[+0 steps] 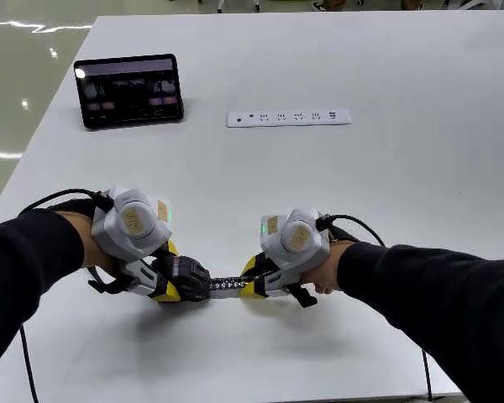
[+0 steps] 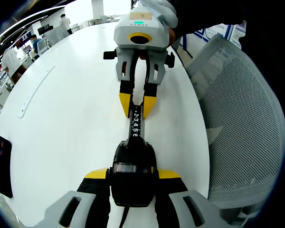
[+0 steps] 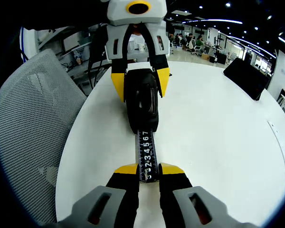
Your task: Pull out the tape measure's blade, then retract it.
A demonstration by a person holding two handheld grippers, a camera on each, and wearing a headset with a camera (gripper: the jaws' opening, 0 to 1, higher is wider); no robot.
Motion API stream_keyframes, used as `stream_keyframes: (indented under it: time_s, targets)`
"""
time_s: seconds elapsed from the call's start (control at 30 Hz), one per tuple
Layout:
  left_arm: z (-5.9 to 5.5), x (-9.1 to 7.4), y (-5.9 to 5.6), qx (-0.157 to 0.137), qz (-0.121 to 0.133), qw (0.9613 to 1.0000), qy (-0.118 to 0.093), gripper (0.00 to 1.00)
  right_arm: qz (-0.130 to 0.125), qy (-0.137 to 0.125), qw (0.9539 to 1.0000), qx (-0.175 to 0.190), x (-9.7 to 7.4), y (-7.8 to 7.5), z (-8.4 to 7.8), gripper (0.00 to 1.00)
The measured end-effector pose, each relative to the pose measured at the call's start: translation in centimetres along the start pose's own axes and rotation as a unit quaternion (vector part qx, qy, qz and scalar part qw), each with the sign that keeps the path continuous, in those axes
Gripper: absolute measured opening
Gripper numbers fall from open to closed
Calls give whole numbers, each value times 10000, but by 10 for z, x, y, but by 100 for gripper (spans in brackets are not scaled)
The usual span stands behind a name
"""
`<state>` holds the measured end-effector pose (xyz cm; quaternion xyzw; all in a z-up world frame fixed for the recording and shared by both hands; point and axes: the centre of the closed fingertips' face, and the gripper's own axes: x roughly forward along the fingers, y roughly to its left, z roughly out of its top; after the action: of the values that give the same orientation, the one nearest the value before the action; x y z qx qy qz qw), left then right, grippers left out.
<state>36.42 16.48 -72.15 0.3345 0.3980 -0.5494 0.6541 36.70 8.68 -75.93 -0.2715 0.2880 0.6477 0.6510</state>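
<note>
A black tape measure (image 1: 183, 278) lies near the table's front edge. My left gripper (image 2: 132, 174) is shut on the tape measure case (image 2: 133, 172), yellow fingertips (image 2: 96, 174) on both sides. A short length of the numbered blade (image 1: 228, 285) runs out to the right. My right gripper (image 3: 148, 169) is shut on the blade's end (image 3: 147, 166), with the case (image 3: 141, 99) straight ahead. In the head view the right gripper (image 1: 254, 288) faces the left gripper (image 1: 170, 290) across the blade. The left gripper view shows the blade (image 2: 136, 122) between the right gripper's fingers (image 2: 126, 103).
A dark tablet (image 1: 128, 89) stands at the back left of the white table (image 1: 386, 185). A white power strip (image 1: 288, 117) lies behind the grippers. A grey mesh chair (image 2: 242, 123) stands beside the table's front edge.
</note>
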Motion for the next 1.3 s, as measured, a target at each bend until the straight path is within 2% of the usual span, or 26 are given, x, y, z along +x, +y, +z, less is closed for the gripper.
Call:
stream_keyframes:
  time_s: [0.3,0.47,0.9,1.03,1.13,1.3]
  targets:
    - [1,0,-1,19,7,10000,-17,32,-34,47,10000,7,-7,1,-8,11]
    - [1,0,-1,47,25,10000,59,32,-33,118,9999,-14,-13,-1,-14,11]
    - [0,0,1,-26,71,10000,-12,32,-144,228,9996,7,-26,-5,-29,11]
    - [0,0,0,-25,76,10000,-19,32,-162,211,9996,43,-28,-4,-31,11]
    - [1,0,1,-139,121,9998,-1,32,-192,206,9996,71,-30,-4,-32,11]
    - [1,0,0,-85,133,9999,-6,32,-208,207,9995,92,-34,-4,-35,11]
